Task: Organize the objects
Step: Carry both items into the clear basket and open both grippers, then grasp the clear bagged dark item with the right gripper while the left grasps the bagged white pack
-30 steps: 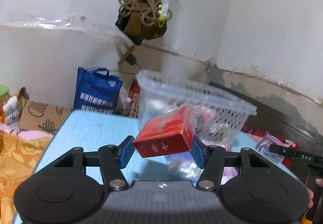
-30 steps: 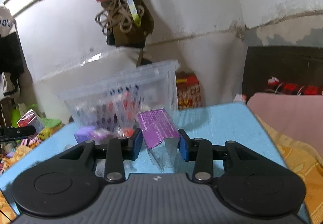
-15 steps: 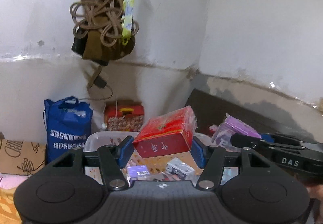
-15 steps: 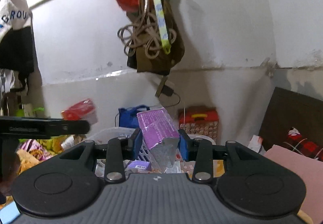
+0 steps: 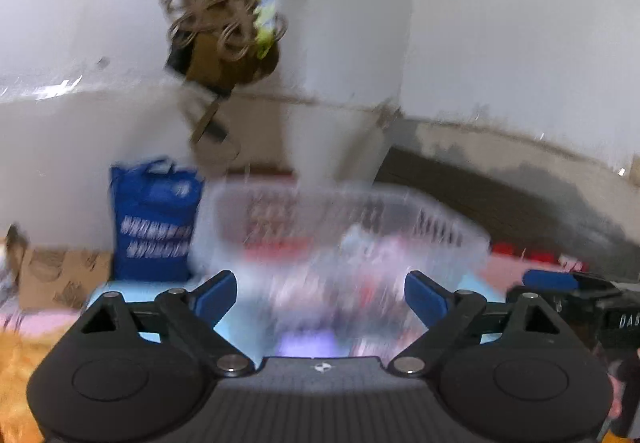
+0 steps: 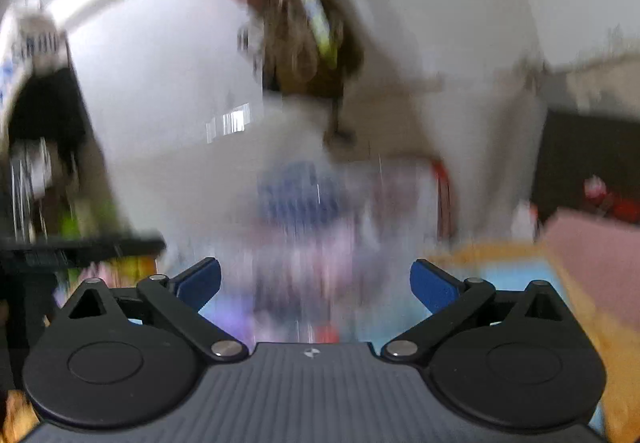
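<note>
Both views are blurred by motion. My left gripper (image 5: 320, 295) is open and empty, in front of a clear plastic basket (image 5: 240, 203) on the blue table (image 5: 120, 289). Blurred red, white and purple things lie inside the basket. My right gripper (image 6: 316, 285) is open and empty, facing the same basket (image 6: 400, 195), which shows only as a pale smear with purple and red blurs. The right gripper (image 5: 560, 283) also shows at the right edge of the left wrist view. The left gripper (image 6: 80, 247) shows as a dark bar at the left of the right wrist view.
A blue shopping bag (image 5: 154, 219) stands left of the basket, with cardboard (image 5: 52, 271) beside it. A bundle of rope and bags (image 5: 228, 23) hangs on the white wall above. A dark board (image 5: 500, 203) leans at the right. Pink bedding (image 6: 600, 243) lies to the right.
Both grippers have opened. The red box is gone from the left gripper and the purple packet from the right. Both cameras have tilted down toward the basket and are moving fast.
</note>
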`<action>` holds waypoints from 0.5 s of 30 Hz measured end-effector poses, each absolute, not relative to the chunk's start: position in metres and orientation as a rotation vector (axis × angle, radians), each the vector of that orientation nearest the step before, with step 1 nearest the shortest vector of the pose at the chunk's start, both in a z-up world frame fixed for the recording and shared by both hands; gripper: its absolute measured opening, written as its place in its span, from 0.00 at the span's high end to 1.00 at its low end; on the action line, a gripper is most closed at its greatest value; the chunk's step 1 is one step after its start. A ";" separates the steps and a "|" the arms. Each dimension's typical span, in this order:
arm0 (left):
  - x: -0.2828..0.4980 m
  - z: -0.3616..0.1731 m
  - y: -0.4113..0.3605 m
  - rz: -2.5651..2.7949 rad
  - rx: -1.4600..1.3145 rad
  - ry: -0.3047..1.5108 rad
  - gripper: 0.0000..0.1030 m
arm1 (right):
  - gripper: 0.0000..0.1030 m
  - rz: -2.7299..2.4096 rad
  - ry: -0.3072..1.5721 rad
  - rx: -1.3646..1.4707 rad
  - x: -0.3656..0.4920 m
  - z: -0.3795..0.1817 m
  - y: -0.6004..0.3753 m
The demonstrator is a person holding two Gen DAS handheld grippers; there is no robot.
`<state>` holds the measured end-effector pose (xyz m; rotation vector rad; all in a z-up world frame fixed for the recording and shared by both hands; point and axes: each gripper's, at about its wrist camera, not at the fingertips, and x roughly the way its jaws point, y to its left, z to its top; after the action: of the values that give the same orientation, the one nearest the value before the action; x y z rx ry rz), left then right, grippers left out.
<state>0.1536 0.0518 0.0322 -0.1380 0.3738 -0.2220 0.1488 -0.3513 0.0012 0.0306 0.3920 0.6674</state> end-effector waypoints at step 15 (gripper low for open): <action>0.157 -0.041 0.047 -0.236 -0.163 0.530 0.17 | 0.35 0.746 0.622 -0.051 0.145 -0.062 -0.327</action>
<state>0.1572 0.0467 -0.0408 -0.1629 0.5301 -0.2355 0.1452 -0.3265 -0.0621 -0.0508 0.6223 0.7465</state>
